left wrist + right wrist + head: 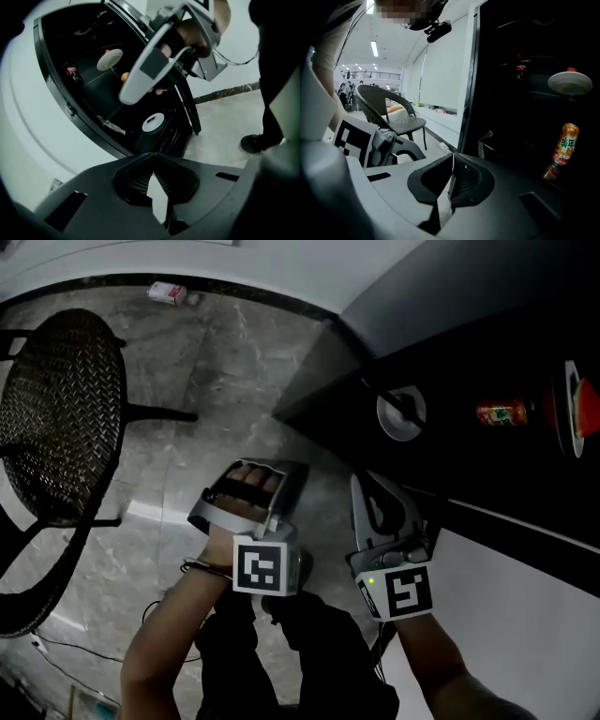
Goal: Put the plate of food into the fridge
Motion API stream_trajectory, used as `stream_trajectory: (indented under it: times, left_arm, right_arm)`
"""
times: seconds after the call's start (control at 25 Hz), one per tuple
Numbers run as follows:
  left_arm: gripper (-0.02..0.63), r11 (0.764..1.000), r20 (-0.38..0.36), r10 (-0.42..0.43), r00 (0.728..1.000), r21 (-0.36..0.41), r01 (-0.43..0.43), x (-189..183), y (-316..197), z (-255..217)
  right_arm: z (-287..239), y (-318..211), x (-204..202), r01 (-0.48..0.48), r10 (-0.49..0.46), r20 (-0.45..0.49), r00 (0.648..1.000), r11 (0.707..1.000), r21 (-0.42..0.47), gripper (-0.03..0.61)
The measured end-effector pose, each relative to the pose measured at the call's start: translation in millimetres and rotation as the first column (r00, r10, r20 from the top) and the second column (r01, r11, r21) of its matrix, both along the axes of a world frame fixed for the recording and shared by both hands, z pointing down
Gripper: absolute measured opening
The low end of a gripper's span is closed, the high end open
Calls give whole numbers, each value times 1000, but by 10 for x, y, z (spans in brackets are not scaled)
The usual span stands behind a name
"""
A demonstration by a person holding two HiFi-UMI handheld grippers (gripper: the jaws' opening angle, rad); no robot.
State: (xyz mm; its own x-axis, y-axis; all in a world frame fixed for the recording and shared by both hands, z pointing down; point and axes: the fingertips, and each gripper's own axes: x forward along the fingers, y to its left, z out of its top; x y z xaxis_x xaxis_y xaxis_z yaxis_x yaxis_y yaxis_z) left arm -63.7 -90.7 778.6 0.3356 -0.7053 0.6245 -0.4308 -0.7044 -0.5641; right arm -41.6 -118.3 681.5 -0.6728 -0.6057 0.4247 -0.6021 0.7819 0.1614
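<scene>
The fridge [469,352] stands open with a dark inside. A white plate [572,409] with red food sits on a shelf, also in the left gripper view as plate [110,59] and in the right gripper view as plate [570,83]. My left gripper [253,472] is held over the floor in front of the fridge, shut with nothing in it; its jaws meet at the left gripper [152,161]. My right gripper [361,482] hangs beside it, nearer the fridge, also shut and empty, its jaws meeting at the right gripper [451,164].
An orange drink bottle [502,414] stands on the shelf left of the plate, and a round white lid [401,413] lies lower in the fridge. A black wicker chair [61,418] stands on the stone floor at left. A small packet [167,292] lies by the far wall.
</scene>
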Motion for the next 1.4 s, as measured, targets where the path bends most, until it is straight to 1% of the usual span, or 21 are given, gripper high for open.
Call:
stream_trajectory:
  times: [0.12, 0.32, 0.48, 0.64, 0.72, 0.84, 0.92, 1.04, 1.12, 1.2, 1.28, 1.4]
  left_arm:
    - [11, 1000, -12, -11, 1000, -20, 10, -44, 193, -213]
    - [11, 998, -3, -36, 999, -48, 35, -162, 462, -443]
    - [11, 997, 36, -74, 997, -3, 74, -320, 458, -700]
    - [11, 994, 48, -106, 993, 11, 106, -473, 550, -940]
    - [11, 993, 40, -116, 992, -2, 116, -531, 633, -1080]
    - [11, 993, 53, -116, 992, -30, 117, -638, 753, -1285]
    - [11, 991, 54, -123, 991, -44, 125, -689, 807, -1417]
    - [11, 991, 74, -107, 992, -70, 112, -731, 894, -1582]
    - [11, 990, 94, -74, 993, -111, 84, -765, 989, -1682]
    - [11, 988, 94, -49, 994, -141, 61, -773, 1073, -1814]
    - [11, 988, 93, -35, 995, -148, 49, -790, 1126, -1976]
    - [11, 987, 96, -37, 995, -149, 51, -837, 1167, -2230]
  right_arm:
    - [-164, 150, -68, 15, -15, -7, 1000, 1000, -13, 25]
    - [-369, 364, -135, -4, 4, 1, 1000, 999, -43, 24]
    - [-554, 387, -222, -19, 20, 32, 999, 999, -49, 25]
    - [-744, 488, -360, -4, 5, 33, 999, 999, -42, 25]
    - [-874, 542, -436, 4, -3, 29, 1000, 999, -41, 24]
    - [-1115, 598, -540, 5, -3, 41, 999, 998, -61, 24]
    - [-1293, 609, -570, 14, -11, 48, 999, 998, -54, 25]
    - [-1554, 605, -598, 30, -29, 51, 998, 1000, -6, 25]
    - [-1689, 616, -642, 30, -30, 57, 998, 1000, 4, 24]
    - [-1814, 660, -691, 32, -31, 73, 997, 999, -19, 25]
    - [-1946, 745, -764, 50, -46, 81, 996, 998, -45, 25]
    - [-2149, 851, -848, 76, -71, 74, 995, 995, -61, 25]
